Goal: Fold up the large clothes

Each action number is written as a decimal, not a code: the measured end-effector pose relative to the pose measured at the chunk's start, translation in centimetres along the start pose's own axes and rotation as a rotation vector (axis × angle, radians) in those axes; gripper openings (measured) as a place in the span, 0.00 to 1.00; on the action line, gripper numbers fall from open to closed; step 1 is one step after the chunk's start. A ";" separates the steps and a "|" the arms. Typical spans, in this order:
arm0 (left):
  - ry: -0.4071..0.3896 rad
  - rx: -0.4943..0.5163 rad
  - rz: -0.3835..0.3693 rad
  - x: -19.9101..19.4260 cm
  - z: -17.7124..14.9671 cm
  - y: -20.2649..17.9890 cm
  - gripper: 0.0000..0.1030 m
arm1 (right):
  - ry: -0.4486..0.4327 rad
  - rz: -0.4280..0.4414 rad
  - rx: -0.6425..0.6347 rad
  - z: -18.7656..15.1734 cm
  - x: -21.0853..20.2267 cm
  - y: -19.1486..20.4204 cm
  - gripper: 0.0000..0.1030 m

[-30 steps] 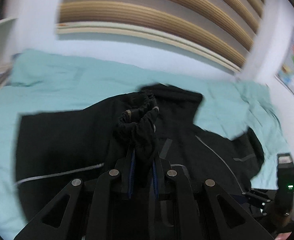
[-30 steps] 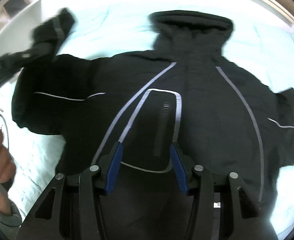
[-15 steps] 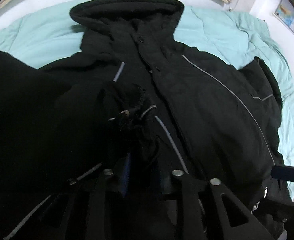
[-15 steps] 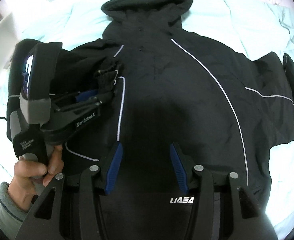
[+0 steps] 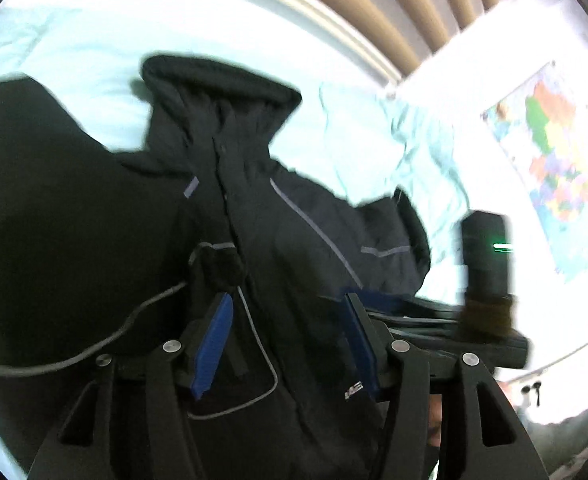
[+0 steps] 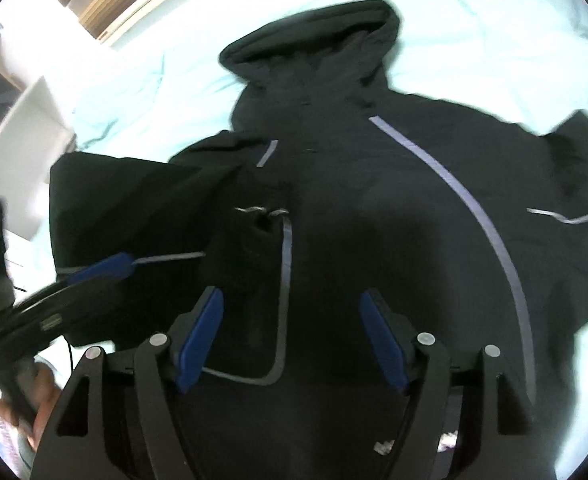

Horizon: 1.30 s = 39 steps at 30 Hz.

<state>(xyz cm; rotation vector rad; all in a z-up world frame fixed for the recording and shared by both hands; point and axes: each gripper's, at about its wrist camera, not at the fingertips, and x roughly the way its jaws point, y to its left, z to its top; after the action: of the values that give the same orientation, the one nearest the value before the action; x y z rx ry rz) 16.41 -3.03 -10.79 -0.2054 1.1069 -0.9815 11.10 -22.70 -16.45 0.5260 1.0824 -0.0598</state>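
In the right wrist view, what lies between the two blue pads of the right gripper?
Only the black jacket lies below the right gripper; its jaws are opening with nothing between them. The right wrist view shows this.

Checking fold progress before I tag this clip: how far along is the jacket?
Early. Done: one sleeve, cuff first, lies folded in across the chest of the black jacket. In hand: nothing; the left gripper is opening with its pads off the cuff, and the right gripper is opening over the front, empty. Left: the other sleeve lies spread out, the hood is flat, and the body is unfolded.
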 end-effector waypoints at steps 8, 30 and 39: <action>-0.072 -0.006 0.150 -4.5 1.2 1.4 0.57 | 0.077 0.100 0.047 3.8 8.9 1.5 0.72; 0.036 0.034 0.455 7.0 3.1 3.4 0.57 | -0.150 -0.314 -0.038 3.8 -5.2 -9.6 0.27; 0.155 -0.017 0.662 14.3 2.6 7.2 0.58 | 0.006 -0.197 0.193 0.0 2.3 -19.8 0.33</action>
<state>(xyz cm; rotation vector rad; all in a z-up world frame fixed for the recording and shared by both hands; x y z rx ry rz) 23.91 -10.34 -23.16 0.2218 1.2112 -0.3985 6.31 -39.56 -25.87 0.5911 1.1379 -0.3384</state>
